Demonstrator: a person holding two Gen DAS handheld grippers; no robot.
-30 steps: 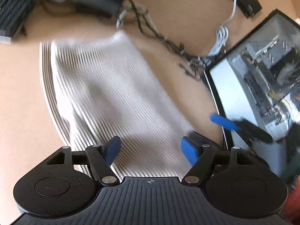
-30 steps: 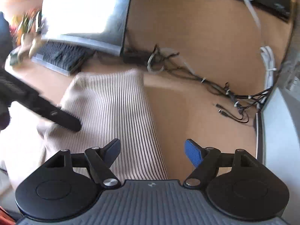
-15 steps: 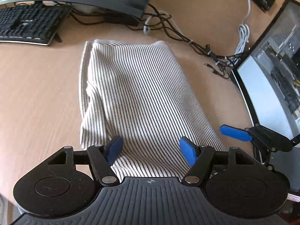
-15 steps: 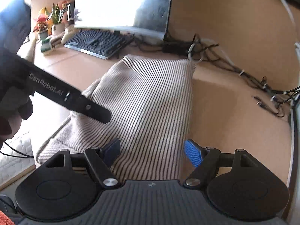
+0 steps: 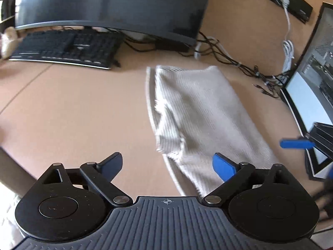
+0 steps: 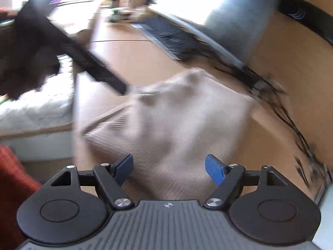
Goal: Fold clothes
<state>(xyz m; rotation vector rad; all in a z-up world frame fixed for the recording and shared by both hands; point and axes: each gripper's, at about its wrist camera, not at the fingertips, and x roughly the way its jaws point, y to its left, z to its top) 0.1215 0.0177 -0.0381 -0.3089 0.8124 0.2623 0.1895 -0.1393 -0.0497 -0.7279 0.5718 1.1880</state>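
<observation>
A folded beige ribbed garment (image 5: 199, 114) lies flat on the wooden desk (image 5: 72, 114); it also shows, blurred, in the right wrist view (image 6: 177, 129). My left gripper (image 5: 167, 163) is open and empty, above the desk at the garment's near left edge. My right gripper (image 6: 168, 166) is open and empty, just above the garment's near end. One blue fingertip (image 5: 295, 143) of the right gripper shows at the right of the left wrist view. The left gripper's dark body (image 6: 72, 48) shows at the upper left of the right wrist view.
A black keyboard (image 5: 62, 48) and a curved monitor (image 5: 112, 6) stand behind the garment. Tangled cables (image 5: 239, 64) lie at the back right. A second screen (image 5: 312, 87) stands on the right. A white rug (image 6: 35, 106) lies beyond the desk edge.
Both grippers have pulled back and swung left, away from the garment. The garment stays folded on the desk. Both views are now motion-blurred.
</observation>
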